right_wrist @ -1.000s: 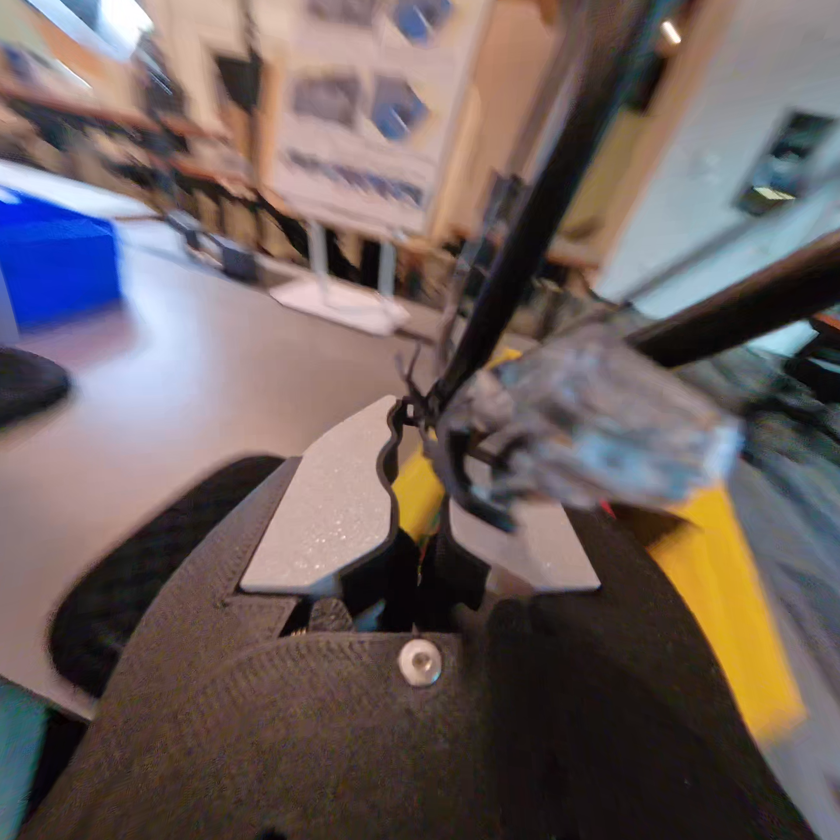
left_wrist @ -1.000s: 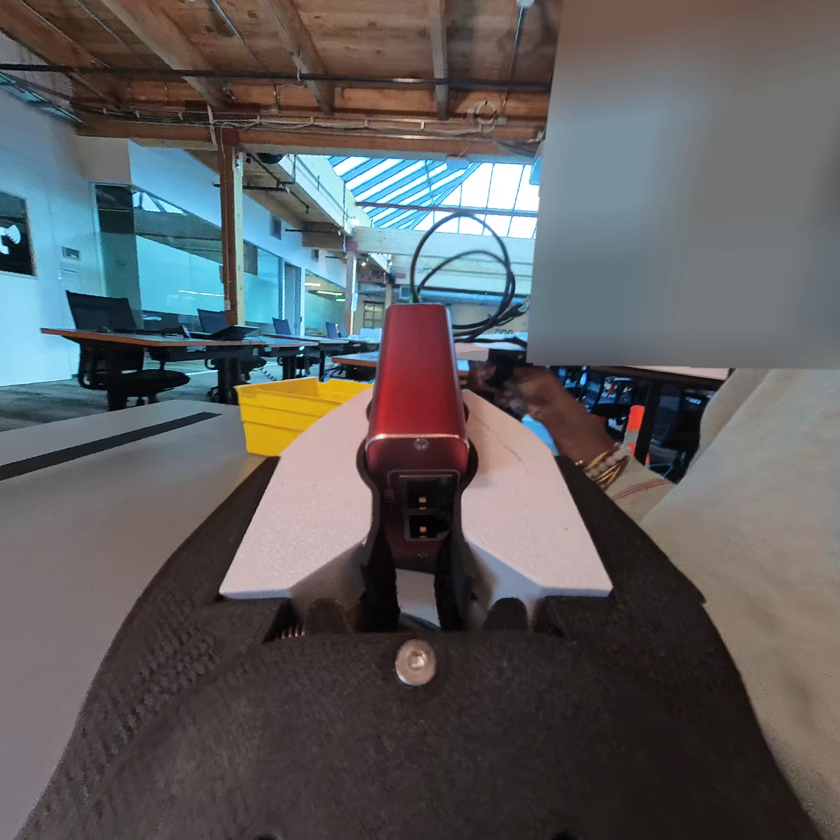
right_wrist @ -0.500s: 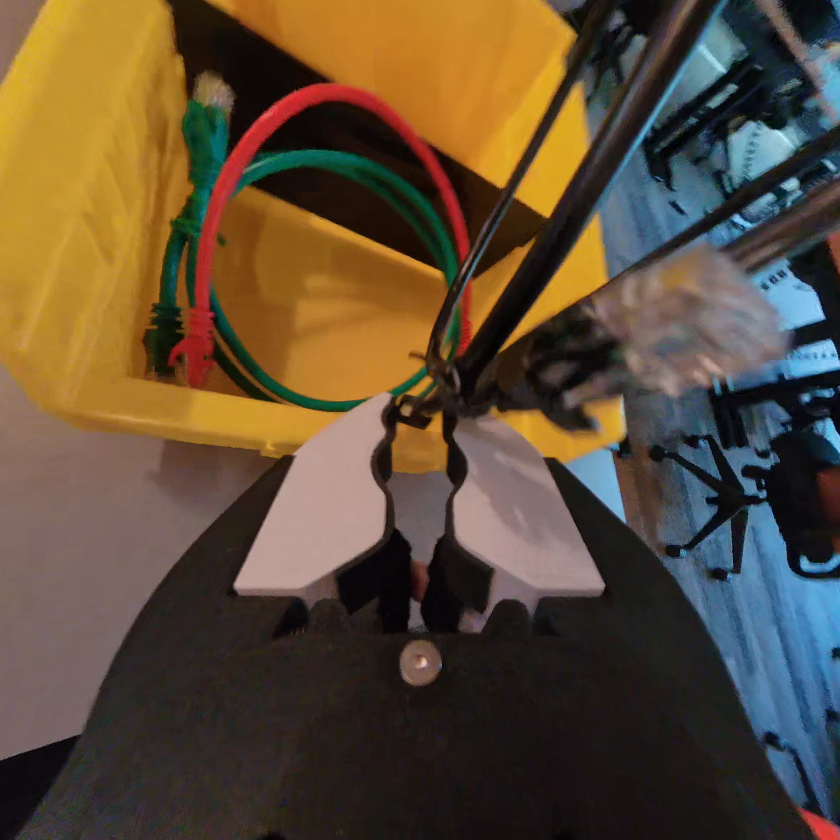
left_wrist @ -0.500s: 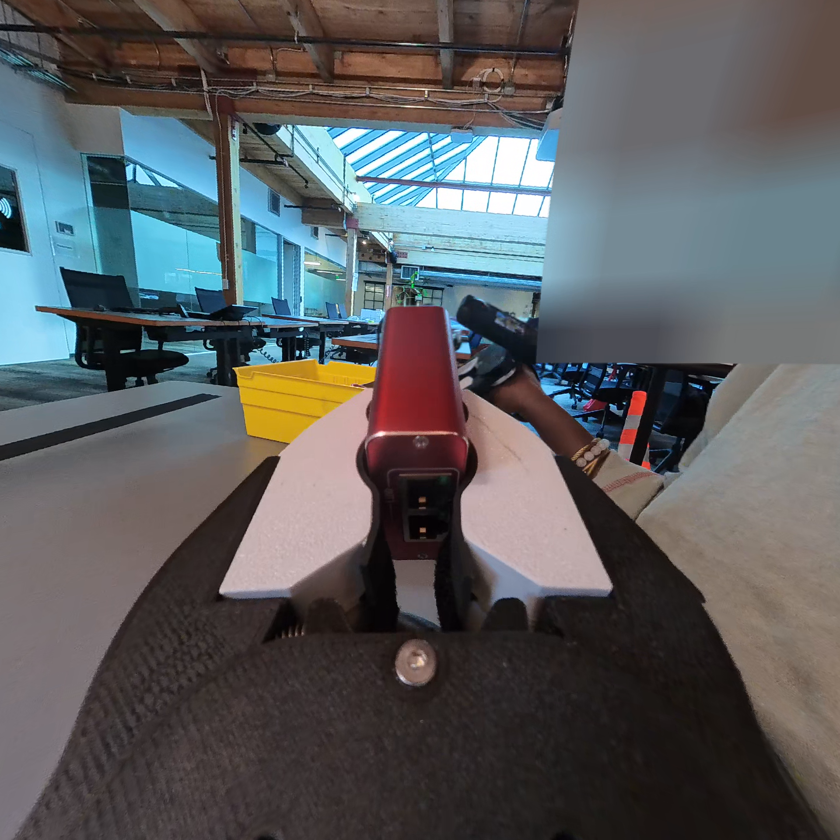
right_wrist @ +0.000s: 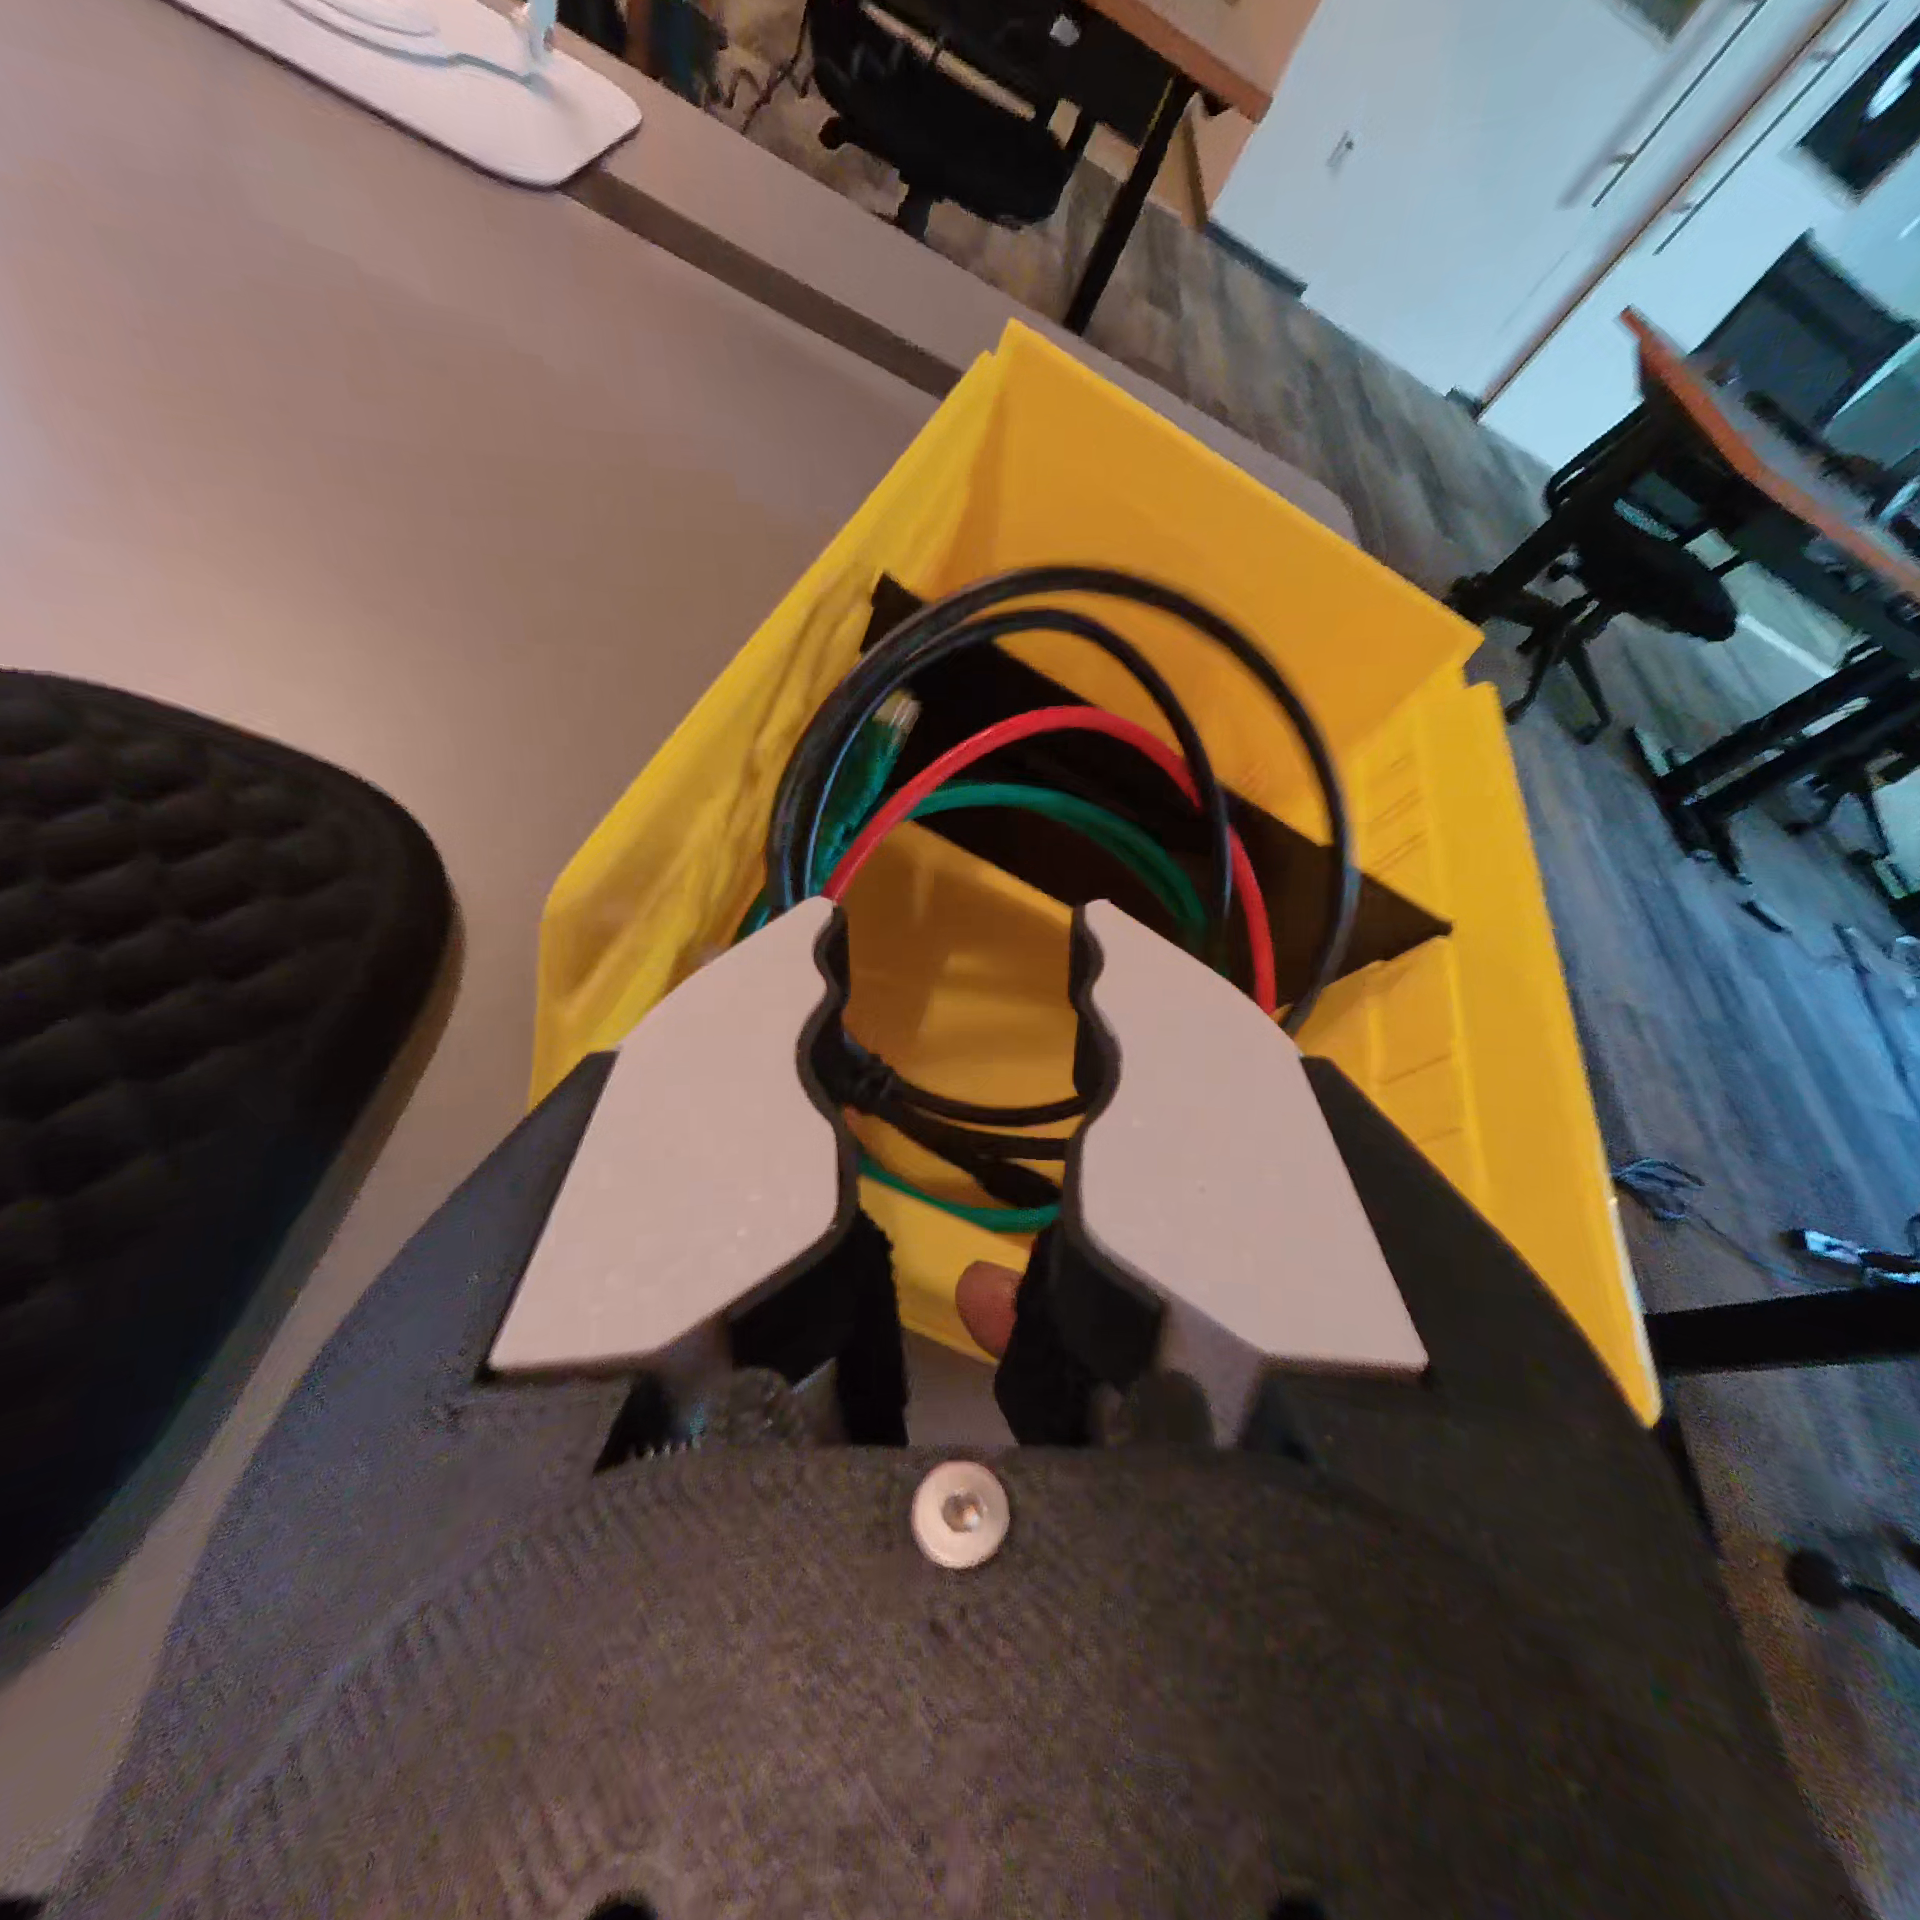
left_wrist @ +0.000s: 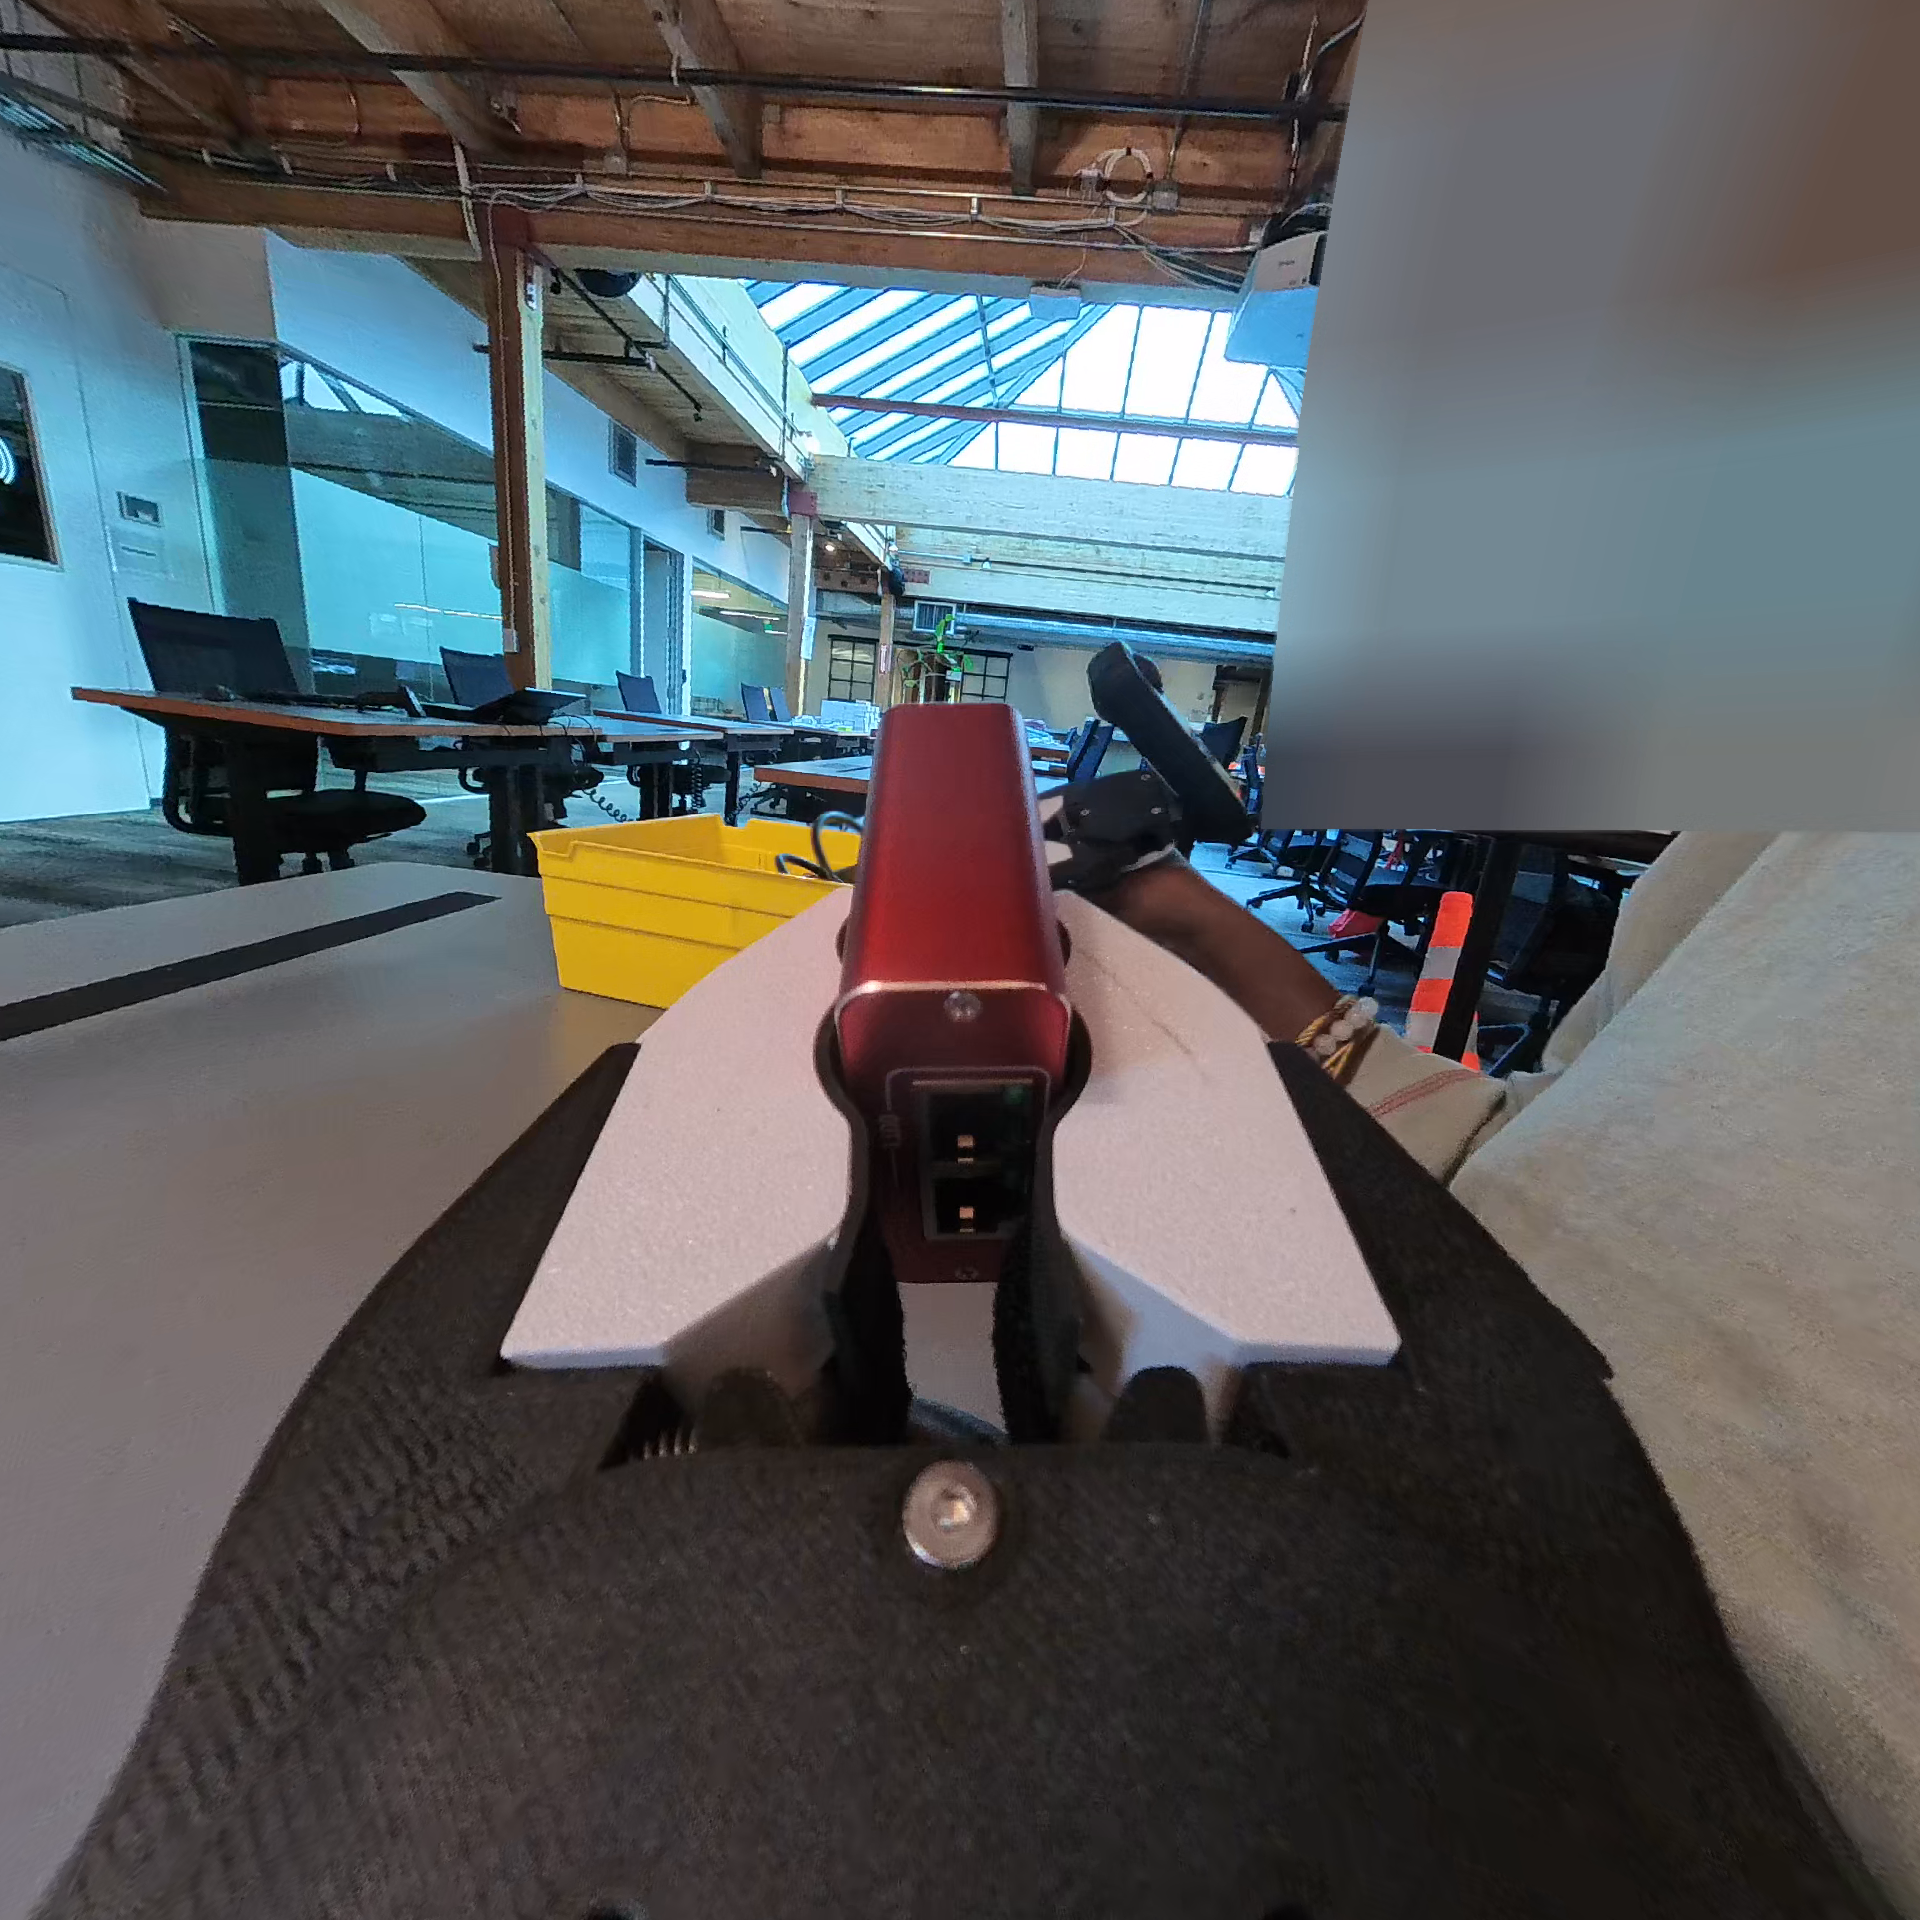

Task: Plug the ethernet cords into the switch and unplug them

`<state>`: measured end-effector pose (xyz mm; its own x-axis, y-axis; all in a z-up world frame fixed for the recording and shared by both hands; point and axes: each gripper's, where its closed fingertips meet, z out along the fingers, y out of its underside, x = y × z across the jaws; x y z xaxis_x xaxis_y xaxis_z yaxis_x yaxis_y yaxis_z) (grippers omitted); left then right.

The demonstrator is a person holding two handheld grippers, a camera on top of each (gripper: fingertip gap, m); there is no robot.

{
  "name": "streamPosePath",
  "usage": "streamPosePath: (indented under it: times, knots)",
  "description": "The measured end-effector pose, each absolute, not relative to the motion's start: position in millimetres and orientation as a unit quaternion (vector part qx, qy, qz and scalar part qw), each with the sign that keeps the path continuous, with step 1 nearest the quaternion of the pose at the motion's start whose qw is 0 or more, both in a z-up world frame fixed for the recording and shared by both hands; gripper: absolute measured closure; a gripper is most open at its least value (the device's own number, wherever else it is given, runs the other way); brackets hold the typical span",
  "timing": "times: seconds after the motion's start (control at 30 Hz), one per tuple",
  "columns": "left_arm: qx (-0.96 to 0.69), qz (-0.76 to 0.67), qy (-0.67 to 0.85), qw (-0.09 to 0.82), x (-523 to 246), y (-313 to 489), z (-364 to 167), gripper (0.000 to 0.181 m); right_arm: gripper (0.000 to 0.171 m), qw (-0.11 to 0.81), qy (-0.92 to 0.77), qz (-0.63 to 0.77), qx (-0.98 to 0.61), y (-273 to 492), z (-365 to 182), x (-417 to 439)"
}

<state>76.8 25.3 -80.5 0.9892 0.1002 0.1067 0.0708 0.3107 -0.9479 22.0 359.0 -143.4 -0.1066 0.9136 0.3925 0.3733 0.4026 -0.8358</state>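
Red switch [left_wrist: 951, 935] clamped in left tongs [left_wrist: 951, 1049], ports exposed for plugging. Right tongs [right_wrist: 956, 997] agape above yellow bin [right_wrist: 1455, 790]; black cord [right_wrist: 1039, 597] coiled inside.

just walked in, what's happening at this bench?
A person is working with a handheld gripper in each hand. The left gripper is clamped on a red switch, held above the grey table, with nothing plugged into the two ports facing the camera. The right gripper is open over a yellow bin at the table's edge. A coiled black cord lies in the bin on top of a red cord and a green cord.
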Motion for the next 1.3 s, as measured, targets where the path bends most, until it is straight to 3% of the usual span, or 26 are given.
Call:
streamPosePath:
  times: [0.27, 0.37, 0.5, 0.63, 0.8, 0.87, 0.93, 1.07, 1.17, 1.3]
  knots:
    - [-0.585, -0.001, -0.089, 0.806, 73, 25, -81, 0.152, 0.137, 0.487, -0.631, 0.382, -0.468, 339, -105, -1]
    - [-0.577, -0.038, -0.119, 0.807, 67, 24, -83, 0.152, 0.138, 0.484, -0.595, 0.52, -0.376, 282, -61, 8]
    - [-0.57, -0.071, -0.112, 0.811, 72, 23, -81, 0.152, 0.135, 0.295, -0.599, 0.724, -0.173, 152, -26, 51]
    - [-0.611, -0.04, -0.08, 0.787, 80, 33, -90, 0.152, 0.129, 0.074, -0.625, 0.774, -0.064, 62, -33, 88]
    - [-0.628, -0.035, -0.053, 0.776, 89, 38, -94, 0.152, 0.126, 0.0, -0.698, 0.714, -0.041, 12, -73, 88]
    - [-0.629, -0.04, -0.043, 0.775, 92, 39, -94, 0.152, 0.141, -0.019, -0.692, 0.721, -0.031, 8, -76, 90]
    - [-0.625, -0.042, -0.033, 0.779, 96, 40, -93, 0.151, 0.145, -0.012, -0.69, 0.724, -0.019, 11, -76, 92]
    - [-0.61, -0.031, -0.073, 0.789, 81, 36, -90, 0.128, 0.146, 0.093, -0.681, 0.725, -0.04, 43, -55, 74]
    - [-0.593, -0.01, -0.102, 0.799, 70, 31, -87, 0.127, 0.146, 0.247, -0.647, 0.711, -0.123, 106, -23, 37]
    - [-0.597, 0.004, -0.1, 0.796, 69, 33, -89, 0.128, 0.146, 0.47, -0.611, 0.576, -0.272, 228, -3, -20]
